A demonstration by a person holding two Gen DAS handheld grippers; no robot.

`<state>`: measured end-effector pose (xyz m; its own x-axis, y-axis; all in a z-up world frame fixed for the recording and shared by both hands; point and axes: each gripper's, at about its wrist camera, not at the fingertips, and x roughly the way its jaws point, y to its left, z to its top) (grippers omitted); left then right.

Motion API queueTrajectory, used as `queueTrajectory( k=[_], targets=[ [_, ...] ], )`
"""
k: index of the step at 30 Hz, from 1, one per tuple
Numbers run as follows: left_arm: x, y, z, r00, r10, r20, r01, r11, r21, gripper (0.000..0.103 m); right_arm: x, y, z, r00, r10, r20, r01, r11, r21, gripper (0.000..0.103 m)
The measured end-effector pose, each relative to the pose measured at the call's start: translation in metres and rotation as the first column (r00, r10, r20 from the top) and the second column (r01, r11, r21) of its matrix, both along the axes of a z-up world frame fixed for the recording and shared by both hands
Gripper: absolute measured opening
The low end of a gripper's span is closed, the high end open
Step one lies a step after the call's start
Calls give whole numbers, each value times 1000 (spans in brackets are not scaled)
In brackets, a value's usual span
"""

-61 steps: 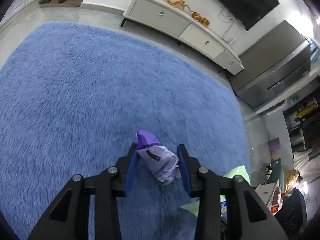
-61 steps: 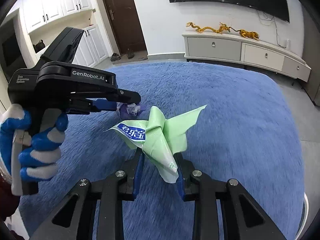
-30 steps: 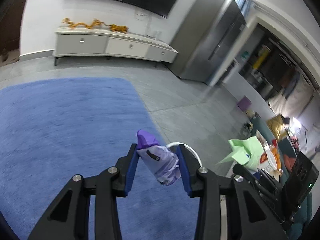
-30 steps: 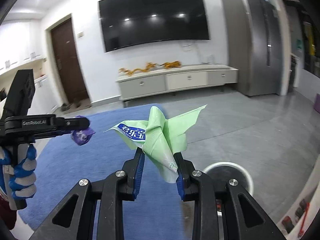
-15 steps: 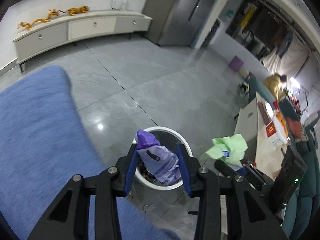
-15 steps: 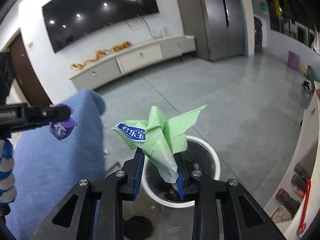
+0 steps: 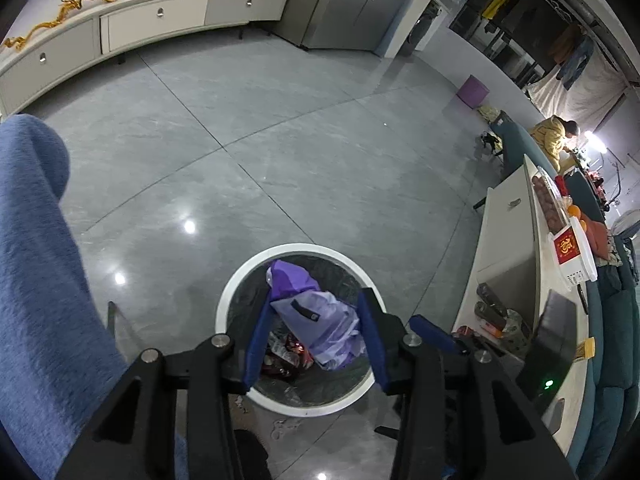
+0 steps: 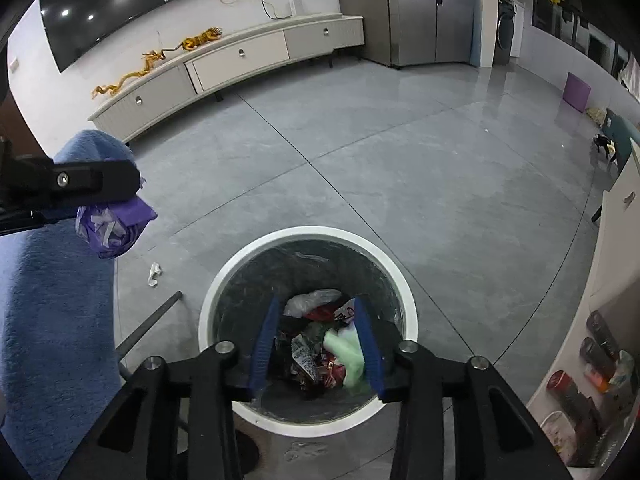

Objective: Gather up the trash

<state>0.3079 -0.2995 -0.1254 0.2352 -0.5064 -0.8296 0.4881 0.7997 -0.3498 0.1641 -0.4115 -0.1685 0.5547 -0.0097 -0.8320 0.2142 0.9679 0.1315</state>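
Note:
A round white-rimmed trash bin [image 7: 240, 280] stands on the grey floor, with several wrappers inside; it also shows in the right wrist view [image 8: 224, 272]. My left gripper [image 7: 316, 320] is shut on a crumpled purple wrapper [image 7: 316, 320] and holds it over the bin. From the right wrist view the purple wrapper [image 8: 112, 228] hangs left of the bin. My right gripper [image 8: 318, 336] is open over the bin. The green wrapper [image 8: 348, 352] lies inside the bin, against the right finger.
A blue rug [image 8: 52, 300] lies left of the bin. A small white scrap [image 8: 153, 273] and a dark rod [image 8: 152, 320] lie on the floor by the rug. A white counter [image 7: 516, 248] with cans stands to the right. A white TV cabinet [image 8: 240, 60] lines the far wall.
Both grippers moved in over the bin. My right gripper opened and the green wrapper dropped into the bin. My left gripper still holds the purple wrapper.

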Motion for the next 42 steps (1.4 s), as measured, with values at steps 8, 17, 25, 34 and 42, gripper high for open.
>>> queueTrajectory(
  k=[8,17,25,34,42],
  targets=[
    [-6,-7,6,1000,-11,17,11,1000,-7,49,-20,-9,6,998,-63,14,63,998,31,44],
    [-45,24,39,988,70,134,-70,998,-5,50,-54,5,53,985,-135,111,134,991,17,53],
    [-101,80,86,913,163,374,-183,983,19,56,-81,46,111,965,-130,229,140,990,-28,64],
    [-159,165,124,803,256,539,-315,949,18,57,-116,106,161,942,-79,325,114,990,-88,73],
    [-212,240,153,688,358,631,-423,905,-52,74,-142,169,190,919,2,394,70,983,-168,85]
  ],
)
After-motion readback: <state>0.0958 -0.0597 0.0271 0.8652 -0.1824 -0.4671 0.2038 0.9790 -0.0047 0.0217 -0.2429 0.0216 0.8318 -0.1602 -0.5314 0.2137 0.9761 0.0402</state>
